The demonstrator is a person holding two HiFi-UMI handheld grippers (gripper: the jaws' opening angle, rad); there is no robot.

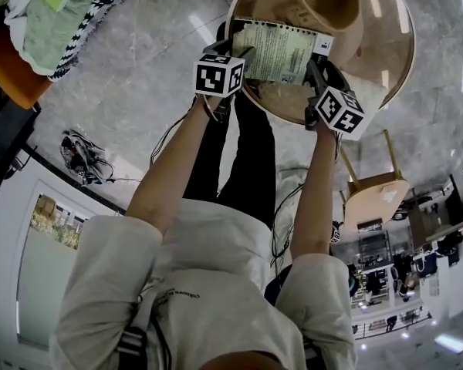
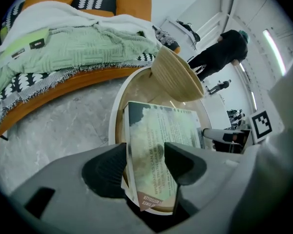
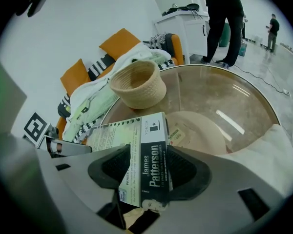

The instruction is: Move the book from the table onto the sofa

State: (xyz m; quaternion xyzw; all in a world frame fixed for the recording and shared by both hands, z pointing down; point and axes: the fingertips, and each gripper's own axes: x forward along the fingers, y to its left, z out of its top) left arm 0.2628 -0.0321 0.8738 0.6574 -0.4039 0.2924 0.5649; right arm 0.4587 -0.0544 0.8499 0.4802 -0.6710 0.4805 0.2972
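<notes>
**Fig. Two-tool pickup of a paperback from a round glass counter.** The book (image 1: 276, 48) lies flat on the counter (image 1: 397, 48), at the edge nearest the person. The left tool (image 2: 145, 154) is at the book's left end and the right tool (image 3: 147, 155) at its right end. Both tools point steeply down at the counter. Each has its jaws spread wide with one end of the book showing between them, and no pad can be seen pressing on the cover. The woven basket (image 1: 328, 2) stands farther in on the counter, just beyond the book. The sofa (image 2: 132, 4), draped with a pale green throw (image 2: 83, 45), stands off the counter's left side.

*Technique (judged).* The step in hand is the grasp.
- Both tools should settle well over the book's ends before closing.
- They should close together and evenly, so the thin volume neither bows nor skids on the glass.
- The lift should be level and drawn towards the person's edge of the counter, clear of the basket.
- The swing towards the sofa should begin only after that.
- Uneven pressure could let the pages fan open or one end drop.

*Count.* Book, one; basket, one; counter, one; sofa, one; throw, one; tools, two.
</notes>
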